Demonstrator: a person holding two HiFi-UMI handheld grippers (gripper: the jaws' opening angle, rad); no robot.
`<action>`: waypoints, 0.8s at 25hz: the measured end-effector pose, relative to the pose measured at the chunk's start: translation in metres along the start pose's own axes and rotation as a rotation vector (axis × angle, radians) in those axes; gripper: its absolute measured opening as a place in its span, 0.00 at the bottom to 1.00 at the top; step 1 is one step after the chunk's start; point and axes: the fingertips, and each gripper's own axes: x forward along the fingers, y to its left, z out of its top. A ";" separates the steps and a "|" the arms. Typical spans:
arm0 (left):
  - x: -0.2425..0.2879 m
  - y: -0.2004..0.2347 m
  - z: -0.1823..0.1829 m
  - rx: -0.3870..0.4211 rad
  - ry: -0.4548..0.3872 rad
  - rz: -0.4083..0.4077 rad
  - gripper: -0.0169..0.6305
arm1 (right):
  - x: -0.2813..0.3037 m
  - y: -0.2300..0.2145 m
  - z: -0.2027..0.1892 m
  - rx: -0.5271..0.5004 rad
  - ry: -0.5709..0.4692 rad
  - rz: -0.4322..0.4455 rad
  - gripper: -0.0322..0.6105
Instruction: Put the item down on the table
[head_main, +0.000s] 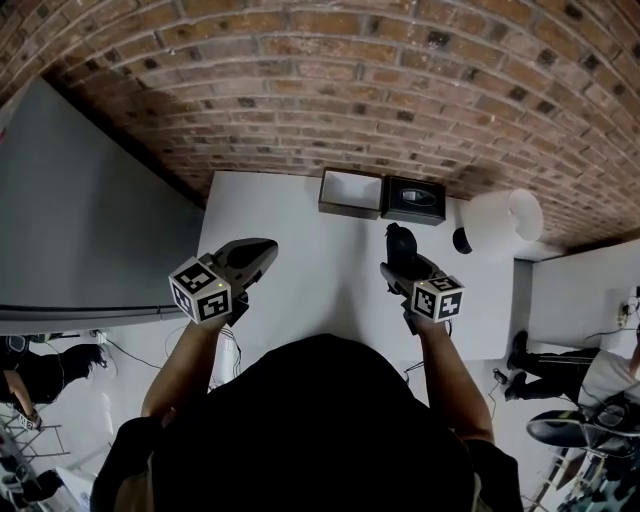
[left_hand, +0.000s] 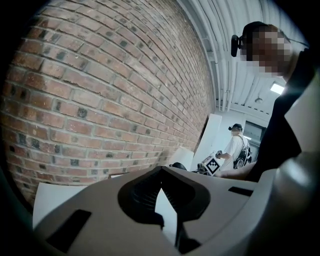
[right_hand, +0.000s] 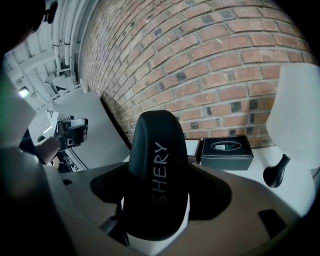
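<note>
My right claw (head_main: 400, 256) is clamped on the black item (right_hand: 156, 165) lettered SHERY and holds it over the white table (head_main: 310, 270). 2 boxes, an open box (head_main: 351, 192) and a black box (head_main: 414, 199), sit at the table's far edge. My left claw (head_main: 262, 248) is closed on nothing.

I am working in what looks like a bare studio or lab workspace rather than a home. An exposed brick wall (head_main: 330, 90) runs along the far side, with a plain white tabletop (head_main: 300, 270) set against it and a large grey panel (head_main: 80, 220) at the left. In the left gripper view, white pipes (left_hand: 220, 60) run along an open ceiling beside a ceiling light (left_hand: 276, 88). Loose cables (head_main: 125, 352) trail over the pale floor. Another person (left_hand: 235, 147) stands farther off on the right.
</note>
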 end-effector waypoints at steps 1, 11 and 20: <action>0.000 0.001 -0.001 -0.001 0.002 0.003 0.05 | 0.003 -0.001 -0.003 0.002 0.006 0.002 0.60; 0.005 0.010 -0.012 -0.017 0.028 0.022 0.05 | 0.033 -0.019 -0.041 0.017 0.097 0.005 0.60; 0.006 0.017 -0.026 -0.039 0.058 0.046 0.05 | 0.059 -0.032 -0.078 0.029 0.189 0.018 0.60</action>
